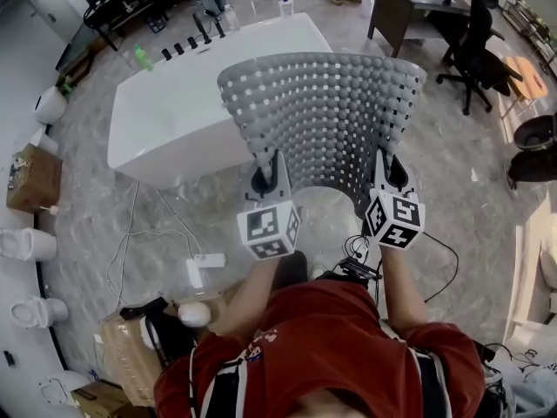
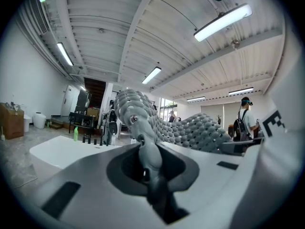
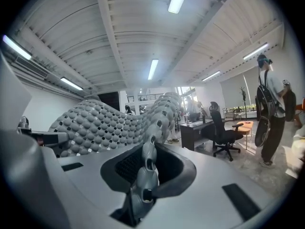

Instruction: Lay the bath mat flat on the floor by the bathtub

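Observation:
A grey, knobbly bath mat (image 1: 326,120) with square holes hangs stretched between my two grippers, held up in the air over the floor beside the white bathtub (image 1: 187,103). My left gripper (image 1: 264,179) is shut on the mat's near left edge. My right gripper (image 1: 389,174) is shut on its near right edge. In the left gripper view the mat (image 2: 143,128) runs out of the pinched jaws and arches away to the right. Seen in the right gripper view, the mat (image 3: 102,125) rises from the jaws and spreads left.
A black desk (image 1: 405,7) and office chair (image 1: 479,46) stand at the back right. Bottles (image 1: 187,46) line the tub's far rim. White cables and a power strip (image 1: 204,264) lie on the marble floor at left, toilets (image 1: 26,242) and boxes along the left wall. A person (image 3: 269,113) stands at right.

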Available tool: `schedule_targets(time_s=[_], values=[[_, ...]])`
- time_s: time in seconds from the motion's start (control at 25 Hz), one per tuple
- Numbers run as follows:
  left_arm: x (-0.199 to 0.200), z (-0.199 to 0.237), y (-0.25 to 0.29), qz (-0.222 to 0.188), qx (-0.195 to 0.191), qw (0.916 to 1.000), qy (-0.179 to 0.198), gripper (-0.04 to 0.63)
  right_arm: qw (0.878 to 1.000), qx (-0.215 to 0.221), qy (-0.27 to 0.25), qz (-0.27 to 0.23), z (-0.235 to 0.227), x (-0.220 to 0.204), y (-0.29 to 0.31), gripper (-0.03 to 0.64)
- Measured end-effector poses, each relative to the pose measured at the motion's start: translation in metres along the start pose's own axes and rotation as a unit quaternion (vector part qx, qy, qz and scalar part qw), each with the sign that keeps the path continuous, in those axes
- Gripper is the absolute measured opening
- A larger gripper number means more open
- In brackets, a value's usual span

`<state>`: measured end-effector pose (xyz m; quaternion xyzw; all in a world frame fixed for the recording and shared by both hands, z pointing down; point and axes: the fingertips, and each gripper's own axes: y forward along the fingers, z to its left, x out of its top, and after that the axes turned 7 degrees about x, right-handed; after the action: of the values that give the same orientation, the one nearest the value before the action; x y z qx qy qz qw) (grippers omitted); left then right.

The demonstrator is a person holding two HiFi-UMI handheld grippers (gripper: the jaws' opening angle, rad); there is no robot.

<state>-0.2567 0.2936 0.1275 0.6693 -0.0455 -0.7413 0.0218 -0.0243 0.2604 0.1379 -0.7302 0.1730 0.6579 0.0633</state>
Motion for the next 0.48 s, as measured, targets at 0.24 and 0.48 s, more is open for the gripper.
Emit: schedule_targets(time_s=[0.24,0.48], values=[[0.012,0.013,0.028,-0.004,-0.025,0.9997,0.001,0.049,1.0,-0.017,-0.009,-0.004,0.011,0.011,0.022,0.069],[0.021,0.033,0.061,-0.005,-0.045,0.999,0.0,0.049,0.999,-0.034,-0.01,-0.006,0.025,0.018,0.049,0.069]])
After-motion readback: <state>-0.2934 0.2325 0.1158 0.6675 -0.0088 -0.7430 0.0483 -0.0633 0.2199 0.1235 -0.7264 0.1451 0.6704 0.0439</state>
